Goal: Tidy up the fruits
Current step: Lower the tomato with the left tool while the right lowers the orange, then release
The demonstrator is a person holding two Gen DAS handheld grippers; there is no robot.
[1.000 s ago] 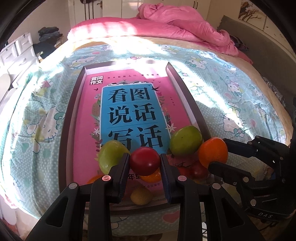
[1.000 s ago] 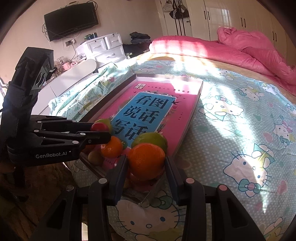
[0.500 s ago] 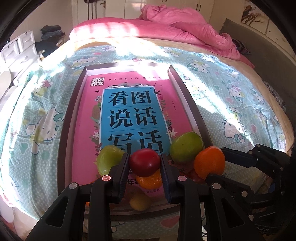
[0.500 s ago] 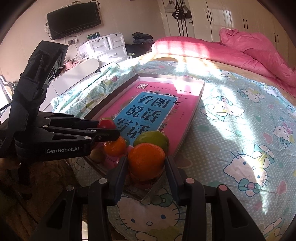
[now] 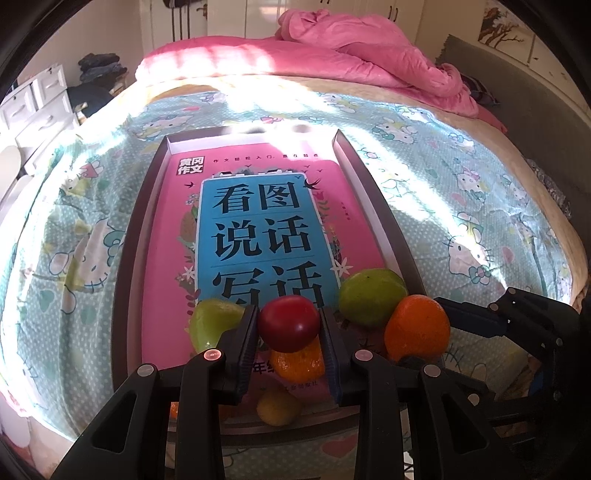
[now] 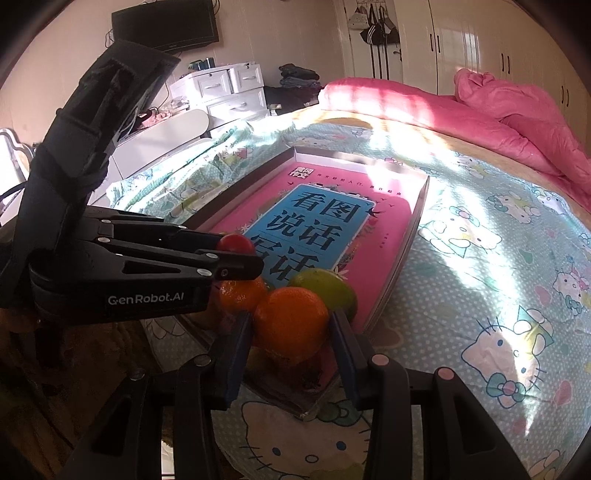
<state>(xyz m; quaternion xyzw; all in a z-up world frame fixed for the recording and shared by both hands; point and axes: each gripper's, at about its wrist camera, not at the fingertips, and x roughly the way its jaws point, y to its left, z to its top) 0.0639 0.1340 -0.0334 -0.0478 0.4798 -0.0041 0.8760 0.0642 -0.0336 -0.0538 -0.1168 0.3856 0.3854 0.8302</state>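
The left gripper [image 5: 289, 325], black with ribbed pads, is clenched on a small round red fruit [image 5: 289, 322], held off the tray above the other fruit at the near end. To its right, the right gripper [image 6: 291, 328] grasps a round orange fruit [image 6: 291, 320] between its two pads; from the left wrist view that orange [image 5: 418, 331] sits at the tray's near right corner.

Below the red fruit lie a second orange fruit [image 5: 298, 361] and, nearer still against the tray's near wall, a small yellow fruit [image 5: 277, 409]. A pale green fruit [image 5: 212, 322] rests just left of the left gripper's left finger. A larger green fruit [image 5: 371, 296] sits on the right, touching the held orange and close to the tray's right wall.

All of this lies in a long dark-rimmed rectangular tray [image 5: 127, 236] on a bed, with a pink book with a blue title panel [image 5: 258, 229] covering its floor. The far half of the book is bare of fruit.

The tray rests on a light blue cartoon-cat bedsheet [image 5: 443, 184]. At the far end of the bed is a rumpled pink quilt [image 5: 351, 48]. Far left stands a white chest of drawers [image 6: 225, 92], with a dark wall-mounted television [image 6: 166, 22] above it.
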